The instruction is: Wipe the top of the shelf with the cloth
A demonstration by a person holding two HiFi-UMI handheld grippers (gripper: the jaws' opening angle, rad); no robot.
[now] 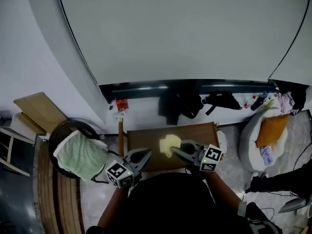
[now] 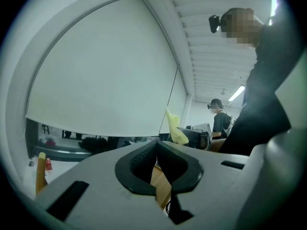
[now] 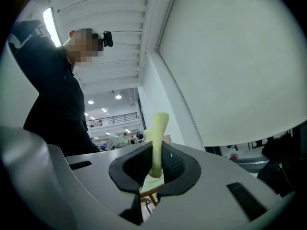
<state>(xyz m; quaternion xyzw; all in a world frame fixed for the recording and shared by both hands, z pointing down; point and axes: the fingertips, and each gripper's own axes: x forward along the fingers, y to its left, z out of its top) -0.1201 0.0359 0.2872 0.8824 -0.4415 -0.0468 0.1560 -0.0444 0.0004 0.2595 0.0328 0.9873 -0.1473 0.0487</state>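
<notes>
The right gripper (image 1: 175, 149) is clamped on the yellow cloth (image 1: 169, 144), a fold of which is pinched between its jaws and stands up past their tips (image 3: 156, 128). The left gripper (image 1: 142, 156) is held just beside it, jaws drawn together on nothing. The cloth is seen over the brown shelf top (image 1: 197, 134); contact cannot be confirmed, so wiping is judged barely begun, with the whole top left. Bare surface lies to the right. The far edge is bounded by the wall and the left edge by a wooden post (image 1: 120, 136).
</notes>
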